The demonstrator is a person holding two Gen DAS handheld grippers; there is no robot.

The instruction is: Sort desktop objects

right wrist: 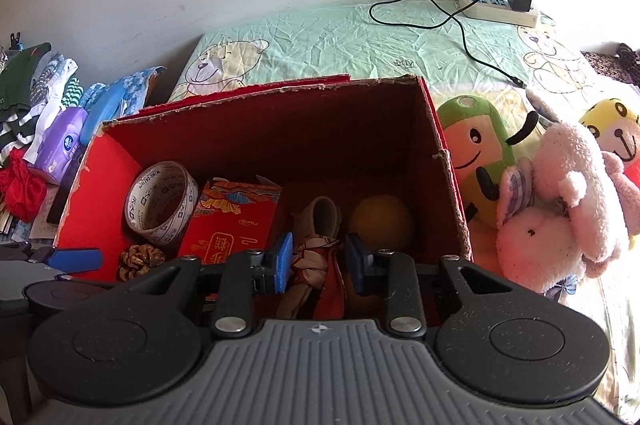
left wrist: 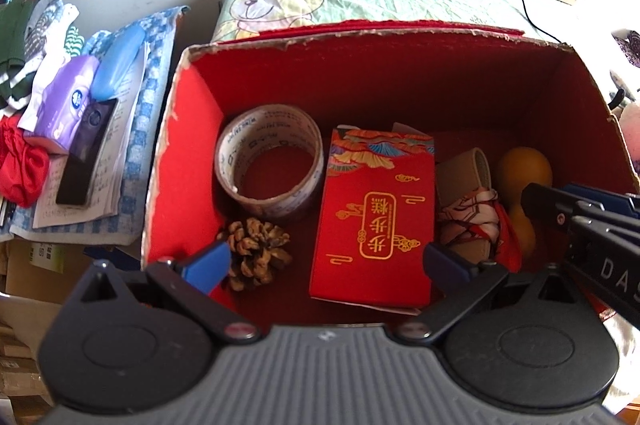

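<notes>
Two grippers hover over the red box (left wrist: 192, 129): left gripper (left wrist: 326, 261) spread wide, empty. Right gripper (right wrist: 318, 261) straddles the patterned pouch (right wrist: 316, 257), grip uncertain. Tape roll (left wrist: 269, 161) lettering is unreadable.

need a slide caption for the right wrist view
Right gripper open over a patterned cloth bundle inside the red cardboard box, beside a printed tape roll and red gift packet.

The red cardboard box (left wrist: 176, 161) with torn, rough rims is showing matt walls. The printed plastic tape roll (left wrist: 269, 161) is gleaming glossily beside a smooth red paper packet (left wrist: 376, 225) and a rough, woody brown pine cone (left wrist: 256, 253).
</notes>
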